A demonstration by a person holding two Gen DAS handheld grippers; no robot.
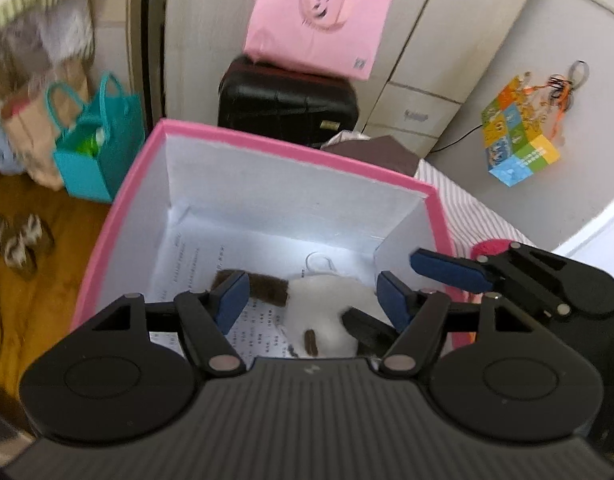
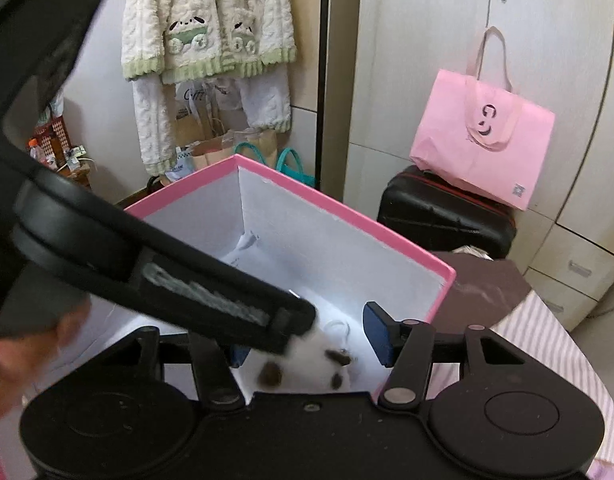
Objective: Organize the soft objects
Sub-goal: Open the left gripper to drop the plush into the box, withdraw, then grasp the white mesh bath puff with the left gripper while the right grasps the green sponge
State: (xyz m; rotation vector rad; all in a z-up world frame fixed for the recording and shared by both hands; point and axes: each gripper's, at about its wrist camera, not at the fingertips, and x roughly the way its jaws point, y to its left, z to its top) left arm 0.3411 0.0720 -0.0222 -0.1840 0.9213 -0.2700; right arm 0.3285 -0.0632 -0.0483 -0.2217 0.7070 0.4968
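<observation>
A pink box (image 1: 291, 148) with white inner walls stands open on the striped bed. A white plush toy (image 1: 327, 316) with brown patches lies on its floor, over printed paper. My left gripper (image 1: 313, 300) is open above the box, with the toy below between its blue pads and no contact. My right gripper (image 2: 307, 336) is open over the same box (image 2: 347, 208), above the toy (image 2: 307, 364). The left gripper's body crosses the right wrist view and hides the right gripper's left finger. The right gripper's fingers (image 1: 447, 268) show at the box's right wall.
A pink shopping bag (image 1: 319, 20) sits on a black suitcase (image 1: 287, 100) by the cupboards. A teal bag (image 1: 99, 148) and slippers (image 1: 15, 240) are on the wooden floor at left. A pink knitted item (image 1: 491, 246) lies on the striped bedding (image 1: 467, 208). Fleece clothes (image 2: 207, 40) hang behind.
</observation>
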